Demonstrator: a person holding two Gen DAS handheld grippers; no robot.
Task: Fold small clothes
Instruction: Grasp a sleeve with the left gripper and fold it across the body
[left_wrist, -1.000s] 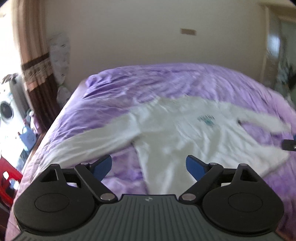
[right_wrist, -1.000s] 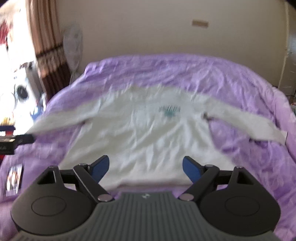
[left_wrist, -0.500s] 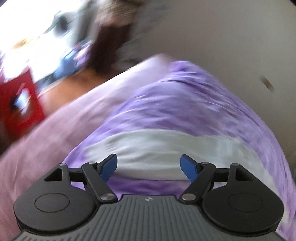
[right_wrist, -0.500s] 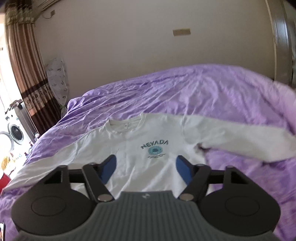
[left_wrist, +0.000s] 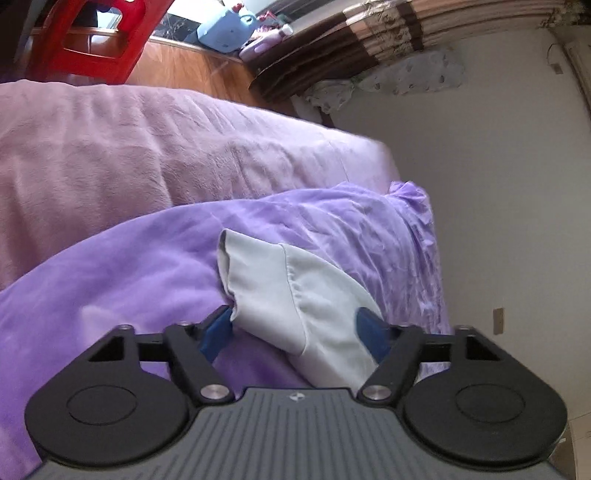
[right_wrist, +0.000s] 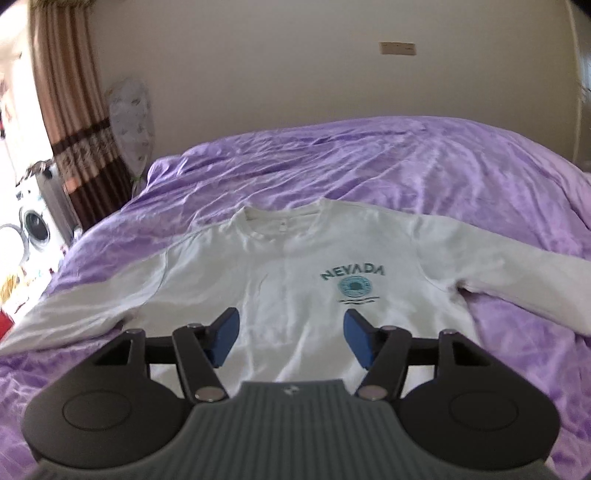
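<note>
A white long-sleeved sweatshirt (right_wrist: 295, 266) with a teal NEVADA print lies flat, front up, on the purple bed cover (right_wrist: 406, 166). Both sleeves are spread out sideways. My right gripper (right_wrist: 291, 332) hovers open over the lower chest of the shirt, with nothing between its fingers. In the left wrist view, which is rolled on its side, the cuff end of one sleeve (left_wrist: 280, 280) lies between the blue pads of my left gripper (left_wrist: 295, 325). Its jaws are closing around the sleeve. The pads stand at the sleeve's edges and do not clearly press it.
A pinkish blanket (left_wrist: 147, 147) hangs down the bed's side beyond the purple cover (left_wrist: 129, 266). A red plastic stool (left_wrist: 99, 33) stands on the wooden floor. A washing machine (right_wrist: 33, 221), a brown curtain (right_wrist: 66, 110) and a covered fan (right_wrist: 133, 122) stand left of the bed.
My left gripper swung left to the sleeve's end, rolled onto its side, sank and narrowed around the cuff. My right gripper moved in over the shirt and narrowed a little.
</note>
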